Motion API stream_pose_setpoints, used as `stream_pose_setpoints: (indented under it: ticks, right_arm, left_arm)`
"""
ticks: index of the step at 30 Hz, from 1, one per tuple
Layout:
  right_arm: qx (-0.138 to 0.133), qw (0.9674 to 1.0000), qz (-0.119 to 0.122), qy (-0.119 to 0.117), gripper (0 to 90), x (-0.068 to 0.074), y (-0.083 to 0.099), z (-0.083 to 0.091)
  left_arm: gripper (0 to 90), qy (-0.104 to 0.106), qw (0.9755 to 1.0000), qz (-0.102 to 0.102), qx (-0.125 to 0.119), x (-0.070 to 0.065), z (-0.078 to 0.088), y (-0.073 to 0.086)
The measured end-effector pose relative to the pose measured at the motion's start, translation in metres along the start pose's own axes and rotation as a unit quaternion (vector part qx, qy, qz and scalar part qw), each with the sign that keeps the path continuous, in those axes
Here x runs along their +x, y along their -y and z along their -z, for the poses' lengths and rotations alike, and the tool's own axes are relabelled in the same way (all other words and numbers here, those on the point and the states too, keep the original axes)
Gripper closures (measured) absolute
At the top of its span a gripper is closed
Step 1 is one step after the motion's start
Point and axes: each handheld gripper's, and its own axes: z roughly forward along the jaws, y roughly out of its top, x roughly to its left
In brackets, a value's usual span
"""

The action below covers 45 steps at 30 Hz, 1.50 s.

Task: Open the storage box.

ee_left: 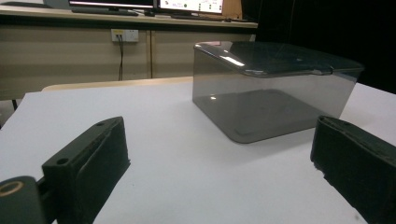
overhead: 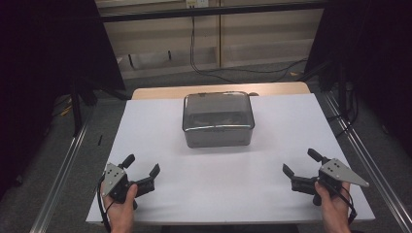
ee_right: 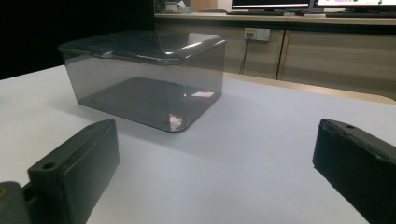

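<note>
left hand-held gripper [overhead: 141,170] wide open, empty | right hand-held gripper [overhead: 301,162] same

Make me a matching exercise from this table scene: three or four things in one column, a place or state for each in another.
Things:
1. lidded smoky-grey box
2. left claw
3. right claw
4. white table top

Places or states:
A. open, near right corner
B. under everything
C. closed, at the middle-far part
D. open, near left corner

Pairs: 1-C, 2-D, 3-A, 4-B
</note>
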Motion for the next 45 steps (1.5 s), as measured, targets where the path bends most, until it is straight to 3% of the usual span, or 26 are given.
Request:
stream_pose_setpoints:
  ticks: [6,12,26,45]
  right_arm:
    - [-0.004,0.9999,0.013,0.002,1.0,0.004,-0.002,-0.009]
    - [0.000,0.9998,0.016,-0.014,1.0,0.012,-0.004,-0.020]
    - [-0.010,0.9977,0.016,-0.066,0.2,0.027,-0.015,-0.039]
    - [-0.007,0.9957,0.017,-0.091,0.0,0.048,-0.026,-0.073]
  left_arm:
    - [4.0,0.004,1.0000,0.000,0.004,-0.002,-0.001,0.001]
    - [4.0,0.005,0.9999,-0.009,0.007,-0.004,-0.001,0.001]
    - [3.8,0.006,0.9999,-0.004,0.009,-0.005,-0.003,0.001]
    - [3.7,0.001,1.0000,-0.005,0.007,-0.004,-0.002,0.000]
